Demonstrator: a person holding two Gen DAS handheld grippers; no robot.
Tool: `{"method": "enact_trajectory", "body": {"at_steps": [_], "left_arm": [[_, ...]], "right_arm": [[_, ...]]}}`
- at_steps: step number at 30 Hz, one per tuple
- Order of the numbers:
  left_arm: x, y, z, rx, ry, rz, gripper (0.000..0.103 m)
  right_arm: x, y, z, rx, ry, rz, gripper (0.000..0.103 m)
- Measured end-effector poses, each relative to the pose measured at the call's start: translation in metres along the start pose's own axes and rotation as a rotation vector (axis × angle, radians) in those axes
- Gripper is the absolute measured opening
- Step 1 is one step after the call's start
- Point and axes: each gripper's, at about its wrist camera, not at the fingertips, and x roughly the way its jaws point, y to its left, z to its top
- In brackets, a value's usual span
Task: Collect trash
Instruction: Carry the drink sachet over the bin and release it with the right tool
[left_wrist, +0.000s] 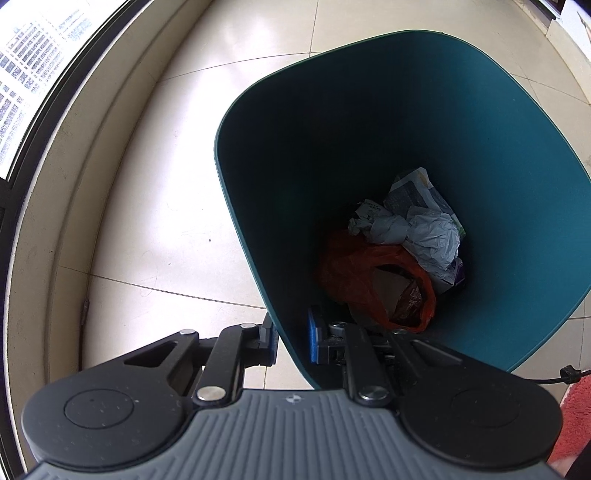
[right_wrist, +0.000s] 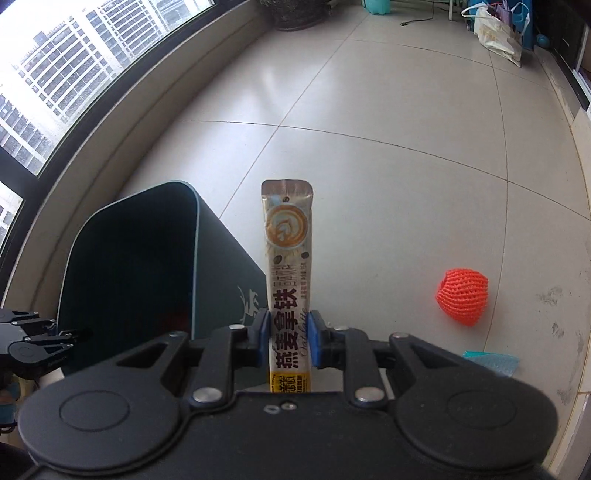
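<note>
**Teal bin held at its rim; coffee sachet gripped above the floor**

Teal plastic forms the waste bin (left_wrist: 369, 147), which stands on the pale tiled floor (left_wrist: 166, 221) beside a window ledge. The left gripper (left_wrist: 291, 341) clamps the near wall of the bin: one blue-padded finger sits outside the rim, the other inside, closed on the plastic. At the bottom of the bin lie crumpled white paper (left_wrist: 424, 232), printed wrappers whose text is too small to read, and an orange plastic bag (left_wrist: 354, 273) with brown contents.

The right gripper (right_wrist: 290, 338) holds a long coffee sachet (right_wrist: 288, 258) upright, its fingers closed on the lower part of the packet. The sachet carries a latte-art emblem near its top, large dark characters reading 燕麦拿铁, the script "Oat latte", and a yellow band at its base whose print is partly hidden. In the right wrist view the bin stands left of the sachet and shows a pale leaping-deer emblem (right_wrist: 249, 302) on its outer side. An orange foam net (right_wrist: 463, 297) lies on the floor to the right, well apart from the bin, with a turquoise scrap (right_wrist: 491, 363) nearer the gripper.
</note>
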Motion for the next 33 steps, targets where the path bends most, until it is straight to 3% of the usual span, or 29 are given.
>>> {"method": "enact_trajectory", "body": {"at_steps": [6,15,21,27,33], "left_arm": [[0.003,0.018,-0.007,-0.028,0.001,-0.014,0.015],[0.01,0.034,-0.01,-0.039,-0.002,-0.024,0.014],[0.011,0.035,-0.006,-0.049,0.001,-0.029,0.014],[0.016,0.033,-0.001,-0.047,0.004,-0.022,0.014],[0.014,-0.005,0.006,-0.013,0.001,0.017,0.014]], "right_arm": [[0.005,0.066,0.016,-0.137,0.004,0.112,0.02],[0.075,0.124,0.029,-0.252,0.134,0.039,0.02],[0.108,0.137,0.032,-0.274,0.203,-0.013,0.021],[0.112,0.14,0.025,-0.295,0.217,-0.02,0.027],[0.108,0.139,0.02,-0.275,0.218,0.021,0.028]]}}
